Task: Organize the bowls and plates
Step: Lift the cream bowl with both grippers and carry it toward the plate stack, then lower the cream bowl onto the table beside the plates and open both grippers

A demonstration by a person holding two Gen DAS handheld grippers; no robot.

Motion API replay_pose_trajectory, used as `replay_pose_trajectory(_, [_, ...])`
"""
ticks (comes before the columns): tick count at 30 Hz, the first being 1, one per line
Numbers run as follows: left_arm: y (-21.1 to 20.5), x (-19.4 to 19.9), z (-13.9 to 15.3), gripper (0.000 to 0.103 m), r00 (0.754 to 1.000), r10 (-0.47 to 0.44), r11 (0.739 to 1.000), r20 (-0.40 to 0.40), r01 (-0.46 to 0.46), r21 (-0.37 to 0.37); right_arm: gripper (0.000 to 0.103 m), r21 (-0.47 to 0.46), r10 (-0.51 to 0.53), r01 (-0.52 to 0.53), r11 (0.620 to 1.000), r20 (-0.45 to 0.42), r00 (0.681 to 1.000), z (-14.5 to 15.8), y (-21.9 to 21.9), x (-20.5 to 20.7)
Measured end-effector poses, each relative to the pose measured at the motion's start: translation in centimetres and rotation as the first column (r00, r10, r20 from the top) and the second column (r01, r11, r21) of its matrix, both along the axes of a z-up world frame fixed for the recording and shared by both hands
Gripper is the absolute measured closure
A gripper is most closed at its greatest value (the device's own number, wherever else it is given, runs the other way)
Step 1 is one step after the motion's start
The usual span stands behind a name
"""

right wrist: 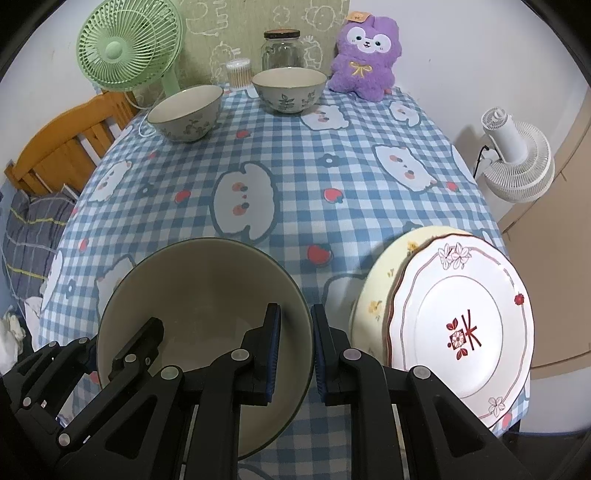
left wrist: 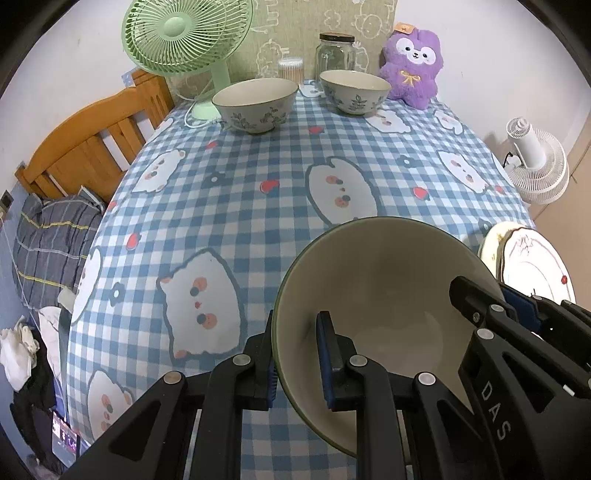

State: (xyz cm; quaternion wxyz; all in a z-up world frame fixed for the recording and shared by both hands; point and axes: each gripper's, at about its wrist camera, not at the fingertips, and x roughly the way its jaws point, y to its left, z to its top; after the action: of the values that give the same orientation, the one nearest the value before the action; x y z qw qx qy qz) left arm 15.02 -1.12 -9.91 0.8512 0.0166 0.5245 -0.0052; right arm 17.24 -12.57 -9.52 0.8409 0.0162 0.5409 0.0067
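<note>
Over the near edge of the desk (left wrist: 258, 177), a big bowl (left wrist: 376, 295) hangs tilted between two tools, its open mouth turned up toward the cameras. The left hand-held gripper (left wrist: 295, 363) is clenched on the bowl's left rim, one pad outside the wall and one inside, and the right hand-held gripper (right wrist: 294, 354) grasps the opposite rim the same way, so the bowl is carried from both sides at once. From this pair the other bowls lie straight ahead, at the far end of the checked cloth: one small bowl (left wrist: 255, 104) to the left and a second small bowl (left wrist: 355, 91) just right of it, both upright and apart from each other, in front of a glass jar (left wrist: 335, 53). The left hand looks the nearer to the left one, the right hand to the right one. A stack of plates (right wrist: 461, 328) sits just beside the right tool at the near right corner, a white plate on a yellow one. Judging by the task, the big bowl probably goes down on the bare cloth ahead or toward the small ones; either way the carry runs forward, away from the plates. A green fan (left wrist: 184, 35) and a purple plush toy (left wrist: 412, 62) flank the far end.
</note>
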Motion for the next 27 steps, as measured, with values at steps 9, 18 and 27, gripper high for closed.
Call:
replay_pose_trajectory(9, [0.0,-0.9,-1.0,0.087,1.0,0.021,1.0,-0.016,-0.021,0.008,0.083,0.018,0.015,-0.015,1.0,-0.015,1.0,-1.2,0.1,-0.6])
replay_pose_trajectory(18, [0.3,-0.7,-1.0,0.087,0.999,0.036,0.999,0.018,-0.037,0.022,0.083,0.021,0.017,-0.017,1.0,-0.004,1.0,-1.4,0.4,-0.1])
replay_pose_trajectory(27, [0.5,-0.2,-1.4,0.087,0.999,0.029,0.999,0.015,-0.029,0.015,0.083,0.025,0.004,-0.004,1.0,0.003,1.0,-1.5,0.8,0.2])
